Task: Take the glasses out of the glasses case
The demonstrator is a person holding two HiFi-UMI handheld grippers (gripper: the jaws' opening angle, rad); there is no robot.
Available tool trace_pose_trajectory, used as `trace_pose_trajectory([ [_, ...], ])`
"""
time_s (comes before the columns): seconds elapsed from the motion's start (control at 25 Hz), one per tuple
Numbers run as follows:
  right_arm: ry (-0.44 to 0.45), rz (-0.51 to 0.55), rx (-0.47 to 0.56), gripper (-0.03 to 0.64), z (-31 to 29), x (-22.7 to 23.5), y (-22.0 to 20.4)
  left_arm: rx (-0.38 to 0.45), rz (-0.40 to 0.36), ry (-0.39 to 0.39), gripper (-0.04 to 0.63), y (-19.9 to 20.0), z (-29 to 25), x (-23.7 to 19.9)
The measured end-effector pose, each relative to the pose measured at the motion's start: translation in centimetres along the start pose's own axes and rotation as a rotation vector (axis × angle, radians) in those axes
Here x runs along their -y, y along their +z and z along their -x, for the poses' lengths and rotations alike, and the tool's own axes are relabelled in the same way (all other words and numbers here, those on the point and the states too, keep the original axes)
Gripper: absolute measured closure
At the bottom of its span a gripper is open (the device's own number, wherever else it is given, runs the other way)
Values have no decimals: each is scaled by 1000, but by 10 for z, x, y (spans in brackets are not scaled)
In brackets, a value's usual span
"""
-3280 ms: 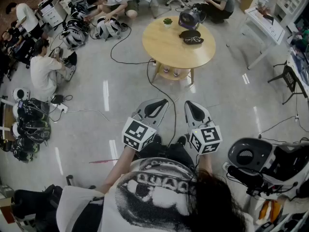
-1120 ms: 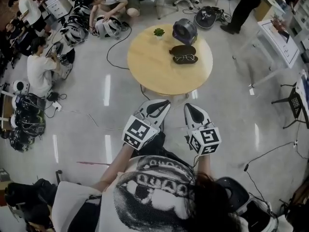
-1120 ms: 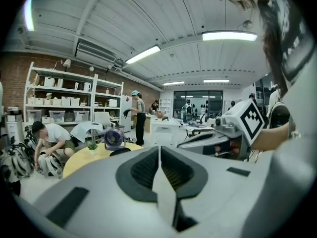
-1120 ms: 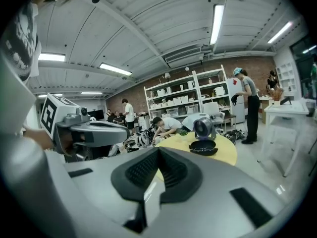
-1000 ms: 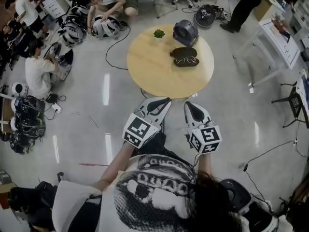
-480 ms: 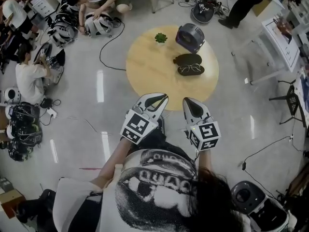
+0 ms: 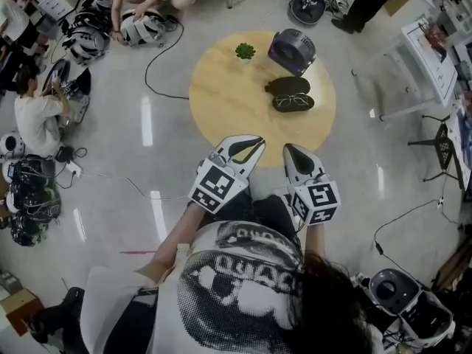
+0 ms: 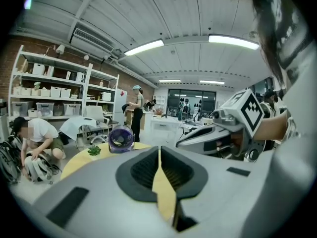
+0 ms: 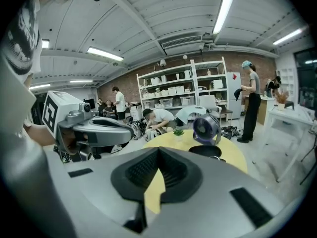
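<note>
An open black glasses case lies on the right part of a round wooden table, with the glasses resting in its near half. Both grippers are held side by side at the table's near edge, well short of the case. The jaws of my left gripper meet in a thin line with nothing between them, as the left gripper view also shows. My right gripper is likewise shut and empty. In the right gripper view, the case lies ahead and to the right on the table.
A small round fan and a little potted plant stand at the table's far side. Several people crouch on the floor at the left among bags and cables. A white desk stands at the right.
The table has come nearer in the head view. Both grippers now reach its near edge, still side by side and shut.
</note>
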State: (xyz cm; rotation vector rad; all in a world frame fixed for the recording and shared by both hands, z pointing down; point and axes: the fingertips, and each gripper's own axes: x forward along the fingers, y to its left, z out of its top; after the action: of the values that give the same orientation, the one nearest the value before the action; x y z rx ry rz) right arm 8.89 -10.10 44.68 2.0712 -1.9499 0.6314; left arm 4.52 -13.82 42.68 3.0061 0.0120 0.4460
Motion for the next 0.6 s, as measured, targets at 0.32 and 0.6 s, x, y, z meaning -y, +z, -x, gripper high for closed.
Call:
trace_pose_trajectory([
  [0.32, 31, -17, -29, 618, -19, 17, -5, -22, 27, 46, 574, -6, -10, -18],
  [0.6, 116, -12, -45, 620, -49, 54, 5, -31, 54, 146, 574, 1, -32, -37],
])
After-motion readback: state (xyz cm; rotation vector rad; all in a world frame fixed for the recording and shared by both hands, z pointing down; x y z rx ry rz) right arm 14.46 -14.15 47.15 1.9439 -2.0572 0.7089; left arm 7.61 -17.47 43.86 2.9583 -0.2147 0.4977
